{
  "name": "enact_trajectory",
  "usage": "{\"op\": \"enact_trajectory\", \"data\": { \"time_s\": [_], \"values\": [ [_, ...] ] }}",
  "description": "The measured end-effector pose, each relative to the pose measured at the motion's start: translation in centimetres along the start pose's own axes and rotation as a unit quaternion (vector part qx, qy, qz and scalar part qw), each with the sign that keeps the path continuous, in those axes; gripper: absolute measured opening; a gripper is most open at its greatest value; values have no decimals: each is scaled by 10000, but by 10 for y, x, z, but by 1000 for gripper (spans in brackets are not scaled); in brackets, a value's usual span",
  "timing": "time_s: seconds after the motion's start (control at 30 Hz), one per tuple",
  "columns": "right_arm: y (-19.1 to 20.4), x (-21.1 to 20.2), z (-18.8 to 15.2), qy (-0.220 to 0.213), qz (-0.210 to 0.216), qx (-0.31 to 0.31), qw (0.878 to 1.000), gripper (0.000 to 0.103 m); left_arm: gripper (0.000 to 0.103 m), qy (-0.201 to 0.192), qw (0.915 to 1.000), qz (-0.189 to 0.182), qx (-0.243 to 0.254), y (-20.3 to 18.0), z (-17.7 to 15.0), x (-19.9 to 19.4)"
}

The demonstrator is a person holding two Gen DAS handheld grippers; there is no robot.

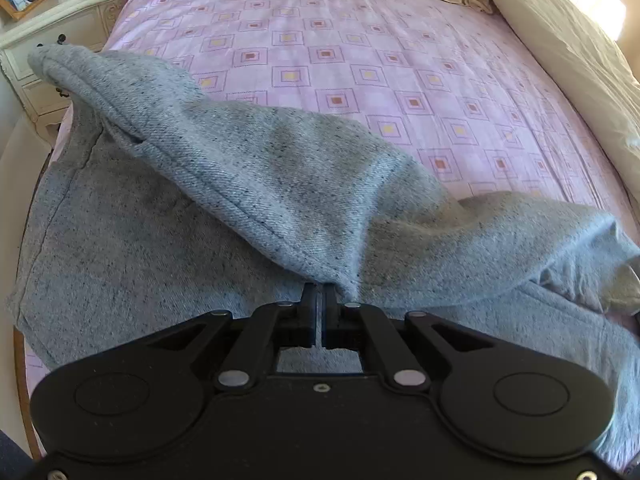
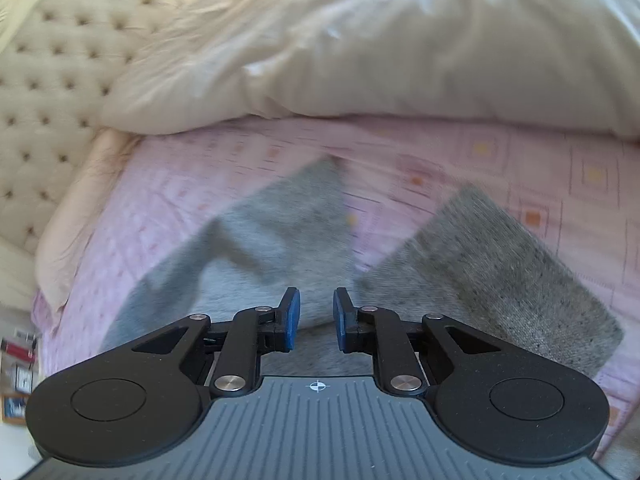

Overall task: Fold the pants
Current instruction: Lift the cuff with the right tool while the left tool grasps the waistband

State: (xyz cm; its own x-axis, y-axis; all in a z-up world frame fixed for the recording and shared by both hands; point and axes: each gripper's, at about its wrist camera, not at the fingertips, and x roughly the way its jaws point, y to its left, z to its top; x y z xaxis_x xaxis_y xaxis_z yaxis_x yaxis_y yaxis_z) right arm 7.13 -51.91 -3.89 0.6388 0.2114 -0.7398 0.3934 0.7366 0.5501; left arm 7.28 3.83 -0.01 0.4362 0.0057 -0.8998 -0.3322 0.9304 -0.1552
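A: The pink checked bed [image 1: 360, 60] carries everything, and the grey pants [image 1: 120, 260] sprawl across its near side, one leg lifted.

B: Soft, heavy fleece, it'll sag, so hems and seams are the handholds.

A: The left gripper [image 1: 319, 292] is clamped on a fold. The right gripper [image 2: 316, 312] stands apart over blurred cloth, probably holding nothing.
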Motion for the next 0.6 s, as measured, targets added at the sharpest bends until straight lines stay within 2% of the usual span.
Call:
{"op": "enact_trajectory", "data": {
  "time_s": [0.1,0.27,0.37,0.43,0.47,0.6],
  "values": [
    [-9,5,-1,-113,-205,96,9997,26,2,-19,10000,28,-27,3,3,3],
    [-8,9,-4,-120,-102,-62,9999,39,2,-61,9999,98,13,8,3,3],
    [1,14,-1,-89,-211,-224,9995,38,2,-30,9999,100,-2,10,3,7],
    [12,15,0,-61,-325,-585,9977,24,2,-30,9999,116,16,10,4,8],
    [18,14,-2,-84,-302,-830,9961,5,2,-24,9999,107,15,8,5,11],
    [39,-18,3,-448,-62,-1398,9891,4,0,-148,9999,49,-6,5,10,3]
  ]
}}
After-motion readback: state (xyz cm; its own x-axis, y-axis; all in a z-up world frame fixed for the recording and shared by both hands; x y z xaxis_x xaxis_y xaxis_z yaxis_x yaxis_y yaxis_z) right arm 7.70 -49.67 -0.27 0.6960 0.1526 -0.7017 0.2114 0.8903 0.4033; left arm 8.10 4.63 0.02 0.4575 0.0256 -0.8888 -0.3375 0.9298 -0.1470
